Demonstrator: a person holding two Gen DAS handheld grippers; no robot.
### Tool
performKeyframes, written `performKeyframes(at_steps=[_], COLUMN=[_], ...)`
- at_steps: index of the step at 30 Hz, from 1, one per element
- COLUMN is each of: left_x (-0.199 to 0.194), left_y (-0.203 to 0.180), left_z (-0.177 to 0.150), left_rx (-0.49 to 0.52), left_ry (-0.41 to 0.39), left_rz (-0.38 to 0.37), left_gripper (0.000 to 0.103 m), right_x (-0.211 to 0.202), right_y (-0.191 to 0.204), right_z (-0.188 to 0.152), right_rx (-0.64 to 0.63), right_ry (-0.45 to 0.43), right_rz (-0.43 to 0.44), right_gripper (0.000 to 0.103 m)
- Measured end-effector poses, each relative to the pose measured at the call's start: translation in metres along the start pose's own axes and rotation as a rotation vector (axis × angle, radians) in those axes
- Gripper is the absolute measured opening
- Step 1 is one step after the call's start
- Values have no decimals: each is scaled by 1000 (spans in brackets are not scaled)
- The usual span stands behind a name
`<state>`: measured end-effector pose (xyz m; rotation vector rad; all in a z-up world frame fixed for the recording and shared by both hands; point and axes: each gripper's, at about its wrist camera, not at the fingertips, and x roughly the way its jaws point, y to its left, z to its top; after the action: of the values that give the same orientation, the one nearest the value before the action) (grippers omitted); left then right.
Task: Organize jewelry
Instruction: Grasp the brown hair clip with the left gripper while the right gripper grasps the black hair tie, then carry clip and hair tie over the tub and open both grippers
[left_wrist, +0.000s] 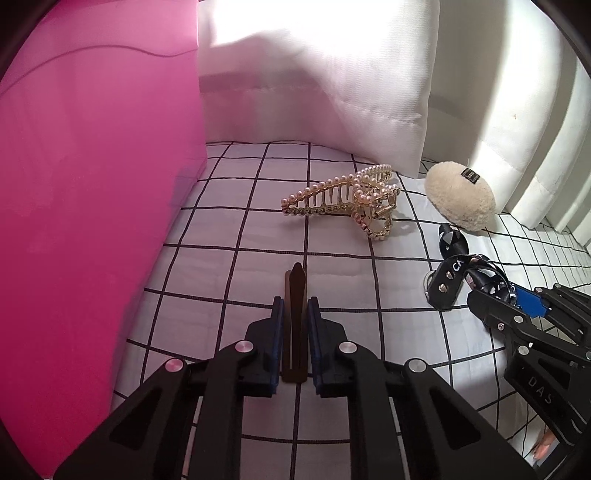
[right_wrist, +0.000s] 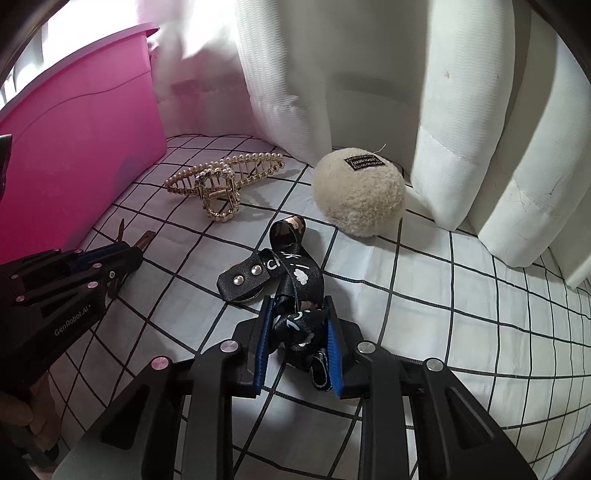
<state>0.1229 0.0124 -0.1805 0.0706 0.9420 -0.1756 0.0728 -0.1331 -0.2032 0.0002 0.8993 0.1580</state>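
Clamped in the left gripper (left_wrist: 295, 332): a brown hair clip (left_wrist: 294, 317), likely bound for the pink bin (left_wrist: 92, 221). Right of the bin, a black strap (right_wrist: 295, 291) pinched by the right gripper (right_wrist: 297, 350); between, a pearl claw clip (left_wrist: 347, 199) awaiting sorting.

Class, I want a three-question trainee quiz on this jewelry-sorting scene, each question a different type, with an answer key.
1. True or false: the left claw is shut on a brown hair clip.
2. Multiple choice: the black printed strap lies between the fingers of the right claw. What lies nearest beyond it? A) fluffy cream ball B) pink bin C) white curtain
3. Fill in: the pearl claw clip rests on the ___ cloth.

Key: 1 true; 2 A; 3 checked.
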Motion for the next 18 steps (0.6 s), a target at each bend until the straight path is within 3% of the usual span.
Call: performKeyframes(at_steps=[6, 18], left_x=[-18, -69], left_y=[-5, -20], left_z=[-7, -2], left_rx=[9, 16], left_ry=[-19, -87], left_rz=[-12, -73], left_gripper=[13, 13], right_x=[-13, -73], right_y=[-7, -13], right_z=[-7, -5], right_rx=[63, 60], right_ry=[-21, -85], right_rz=[38, 36], right_gripper=[24, 24])
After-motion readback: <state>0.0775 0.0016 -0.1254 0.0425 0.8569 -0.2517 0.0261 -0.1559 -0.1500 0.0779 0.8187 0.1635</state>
